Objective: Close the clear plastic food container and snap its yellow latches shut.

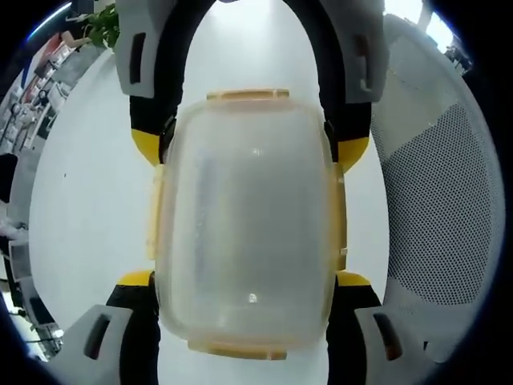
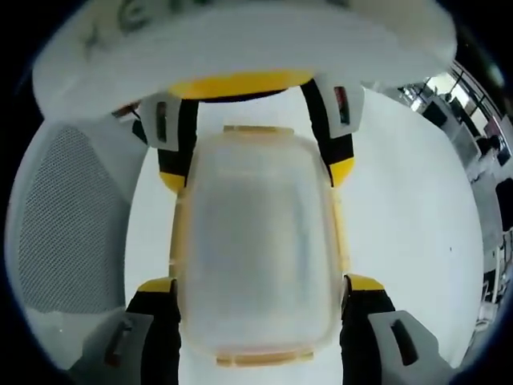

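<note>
Left gripper view: the clear plastic food container (image 1: 247, 220) sits in the middle of the frame on a white table (image 1: 88, 200), lid on, with yellow latches (image 1: 248, 95) showing along its top, bottom and side edges. The left gripper (image 1: 244, 281) rises from the bottom, its yellow-tipped jaws standing one on each side of the container's near end, right against its walls; whether they press on it I cannot tell. The right gripper (image 1: 250, 144) reaches in from the top of the frame, jaws likewise flanking the far end. A white mesh chair back (image 1: 441, 208) stands at right, a green plant (image 1: 103, 26) at upper left. Right gripper view: the same container (image 2: 255, 241) fills the centre, a latch (image 2: 258, 128) visible at its top edge. The right gripper (image 2: 255, 285) comes up from the bottom, jaws hard beside the container's flanks, grip uncertain. The left gripper (image 2: 256, 172) enters from the top, jaws straddling the far end. The mesh chair (image 2: 68, 233) shows at left, the table (image 2: 401, 200) at right.
</note>
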### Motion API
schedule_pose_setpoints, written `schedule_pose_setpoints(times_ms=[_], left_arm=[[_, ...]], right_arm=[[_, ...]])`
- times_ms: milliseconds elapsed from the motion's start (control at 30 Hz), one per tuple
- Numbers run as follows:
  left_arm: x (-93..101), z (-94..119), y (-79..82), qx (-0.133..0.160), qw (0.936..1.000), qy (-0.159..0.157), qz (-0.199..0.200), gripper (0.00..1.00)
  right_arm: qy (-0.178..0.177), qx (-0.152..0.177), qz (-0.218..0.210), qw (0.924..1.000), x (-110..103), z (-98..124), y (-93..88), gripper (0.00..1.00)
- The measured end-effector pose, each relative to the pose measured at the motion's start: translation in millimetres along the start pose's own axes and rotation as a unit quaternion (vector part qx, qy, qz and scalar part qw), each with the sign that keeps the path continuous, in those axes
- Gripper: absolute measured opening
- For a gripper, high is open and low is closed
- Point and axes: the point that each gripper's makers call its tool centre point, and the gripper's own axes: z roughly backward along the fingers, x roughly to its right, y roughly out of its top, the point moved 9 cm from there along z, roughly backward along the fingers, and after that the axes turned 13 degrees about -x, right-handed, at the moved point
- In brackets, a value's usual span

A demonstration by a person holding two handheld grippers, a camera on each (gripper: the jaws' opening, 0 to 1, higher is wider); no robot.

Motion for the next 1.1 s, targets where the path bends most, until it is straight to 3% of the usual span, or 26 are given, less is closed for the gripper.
schedule_pose_setpoints(times_ms=[1100], left_arm=[[-2.0, -0.3, -1.4, 0.004, 1.0000, -0.008, -0.002, 0.88]], right_arm=[[0.004, 0.001, -0.008, 1.0000, 2.3, -1.7, 1.0, 0.84]])
